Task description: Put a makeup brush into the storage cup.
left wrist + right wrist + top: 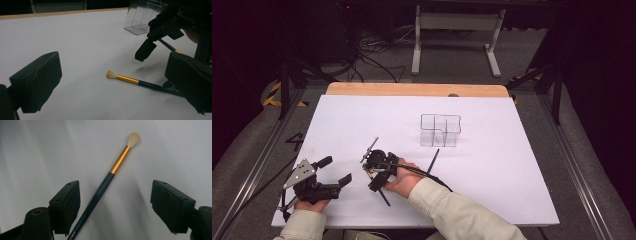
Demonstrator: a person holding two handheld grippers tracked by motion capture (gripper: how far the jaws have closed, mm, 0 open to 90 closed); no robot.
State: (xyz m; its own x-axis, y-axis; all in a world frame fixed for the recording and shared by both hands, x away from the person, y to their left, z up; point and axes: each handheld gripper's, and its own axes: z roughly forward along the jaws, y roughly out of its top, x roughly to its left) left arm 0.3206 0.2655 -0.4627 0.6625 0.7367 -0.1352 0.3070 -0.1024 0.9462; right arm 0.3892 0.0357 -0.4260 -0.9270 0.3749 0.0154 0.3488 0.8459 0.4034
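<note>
Since the brush (110, 177) lies flat on the white table (492, 170), near the person's edge and well apart from the clear box (440, 131) farther back, it has to be lifted off a hard surface with no room beneath it. It looks light and stiff — a thin dark handle, a gold metal collar, a small pale tuft of soft bristles at the far end. The handle is round and glossy, so I judge it liable to roll or slip if pinched off-centre.

The right gripper (115, 207) hangs over it with jaws apart; the handle runs between them close by the left jaw, and neither pad presses on it. The best hold seems to be on the dark handle just behind the collar — away from the bristles, which would bend and give no grip.

The left gripper (115, 82) rests near the table's left front with jaws spread and nothing between them. A second thin dark stick (432, 161) lies just beyond the right hand (404, 180).
</note>
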